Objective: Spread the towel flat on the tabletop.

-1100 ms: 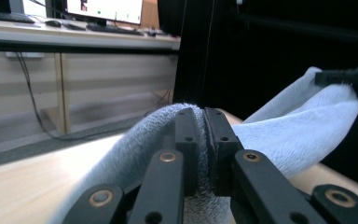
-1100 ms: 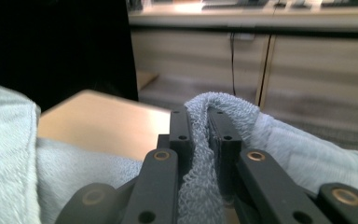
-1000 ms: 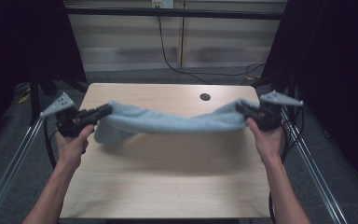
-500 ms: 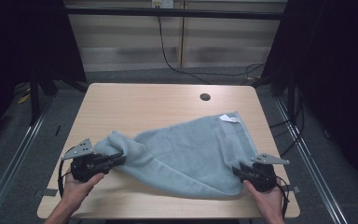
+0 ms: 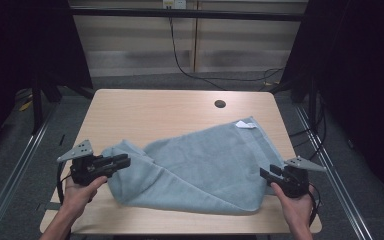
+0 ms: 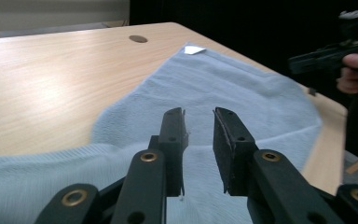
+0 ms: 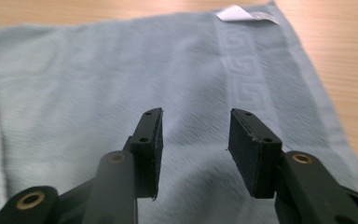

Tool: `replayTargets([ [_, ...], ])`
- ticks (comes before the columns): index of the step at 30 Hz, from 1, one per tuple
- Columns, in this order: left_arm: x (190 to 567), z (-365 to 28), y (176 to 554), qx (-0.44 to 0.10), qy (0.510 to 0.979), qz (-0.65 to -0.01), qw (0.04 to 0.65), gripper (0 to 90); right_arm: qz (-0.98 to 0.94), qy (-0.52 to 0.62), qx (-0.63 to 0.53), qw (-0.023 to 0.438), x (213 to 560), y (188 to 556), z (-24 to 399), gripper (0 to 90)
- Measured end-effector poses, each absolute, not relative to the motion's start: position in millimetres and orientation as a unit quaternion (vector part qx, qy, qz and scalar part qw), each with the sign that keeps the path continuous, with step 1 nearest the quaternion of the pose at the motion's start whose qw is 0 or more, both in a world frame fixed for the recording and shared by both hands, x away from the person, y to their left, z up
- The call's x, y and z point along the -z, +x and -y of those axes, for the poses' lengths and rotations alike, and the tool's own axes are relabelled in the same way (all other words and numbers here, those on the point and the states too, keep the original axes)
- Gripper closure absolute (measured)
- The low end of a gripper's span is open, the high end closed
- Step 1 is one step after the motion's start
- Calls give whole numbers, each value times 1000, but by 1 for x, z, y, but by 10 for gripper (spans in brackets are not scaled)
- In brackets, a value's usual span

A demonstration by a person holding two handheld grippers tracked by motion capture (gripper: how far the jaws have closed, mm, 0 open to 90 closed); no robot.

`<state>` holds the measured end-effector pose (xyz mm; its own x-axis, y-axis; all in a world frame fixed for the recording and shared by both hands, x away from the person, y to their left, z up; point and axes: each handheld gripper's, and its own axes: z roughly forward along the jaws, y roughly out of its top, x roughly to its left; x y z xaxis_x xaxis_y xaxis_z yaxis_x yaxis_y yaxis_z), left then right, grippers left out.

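towel [image 5: 205,167]: lay spread on the table [image 5: 150,112], just ahead of both sets of jaws
left gripper [image 6: 199,128]: jaws apart, nothing between them
right gripper [image 7: 195,133]: same, gaping wide, probably so the towel could settle

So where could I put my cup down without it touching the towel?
The far half of the table is bare wood, from the towel back to the round hole. The near half is crowded: towel, left tool, right tool.
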<state>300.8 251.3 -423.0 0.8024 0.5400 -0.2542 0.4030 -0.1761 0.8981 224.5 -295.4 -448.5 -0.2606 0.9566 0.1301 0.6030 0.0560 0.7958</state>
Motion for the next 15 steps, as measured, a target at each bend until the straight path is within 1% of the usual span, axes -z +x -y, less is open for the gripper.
replayTargets([
  [1, 426, -247, 308, -54, 770, -311, 555, 728, -694, 559, -398, 218, 449, 228, 296, 560],
  [3, 437, -237, 322, -59, 777, -320, 539, 724, -710, 539, -404, 203, 457, 236, 294, 564],
  [4, 446, -230, 332, -50, 782, -328, 528, 723, -718, 536, -397, 196, 464, 241, 293, 561],
  [6, 461, -220, 347, -56, 797, -341, 496, 710, -726, 551, -376, 169, 481, 250, 293, 551],
  [9, 486, -211, 363, -47, 814, -355, 457, 705, -732, 567, -345, 152, 497, 251, 292, 507],
  [12, 499, -210, 363, -43, 832, -348, 431, 706, -734, 569, -336, 158, 497, 245, 289, 479],
  [13, 501, -211, 361, -40, 833, -345, 431, 706, -736, 567, -334, 158, 497, 244, 287, 459],
  [15, 502, -213, 358, -40, 832, -344, 434, 707, -744, 559, -328, 165, 497, 245, 286, 456],
])
